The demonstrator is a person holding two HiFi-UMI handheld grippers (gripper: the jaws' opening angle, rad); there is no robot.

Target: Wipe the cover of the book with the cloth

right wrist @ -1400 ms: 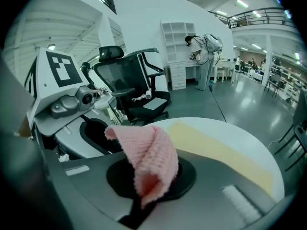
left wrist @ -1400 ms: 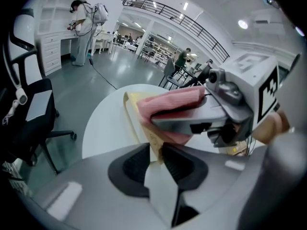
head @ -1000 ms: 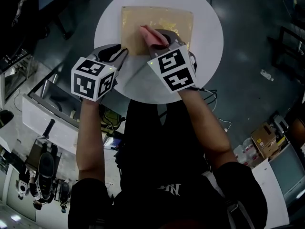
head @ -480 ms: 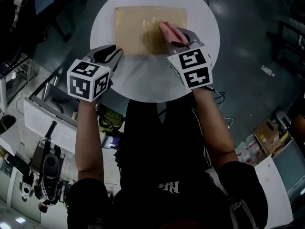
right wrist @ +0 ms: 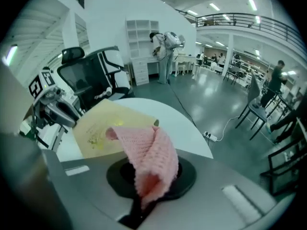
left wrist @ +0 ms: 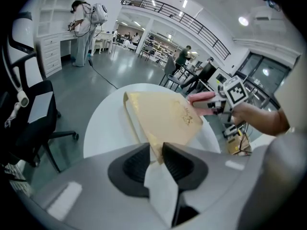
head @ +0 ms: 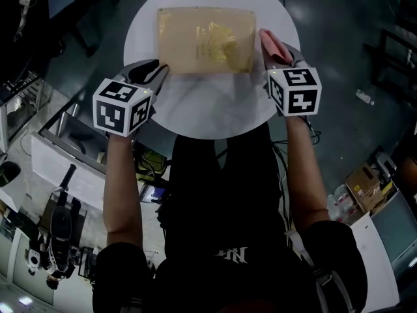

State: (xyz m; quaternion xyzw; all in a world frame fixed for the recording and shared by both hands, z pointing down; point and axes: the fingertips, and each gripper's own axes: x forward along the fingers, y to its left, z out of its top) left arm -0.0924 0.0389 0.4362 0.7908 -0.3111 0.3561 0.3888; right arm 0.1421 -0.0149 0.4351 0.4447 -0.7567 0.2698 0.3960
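The book [head: 205, 39] is laid on the surface [head: 208, 113], its corner clamped by the left tool [head: 158, 72], seemingly to steady it; the cloth [head: 273, 44] is pinched in the right tool [head: 283, 56] beside the cover's right edge

A round white table [head: 208, 106] stands on a grey floor [head: 339, 77]. A cardboard box [head: 362, 191] lies near, right. A black chair [left wrist: 33, 119] stands left.
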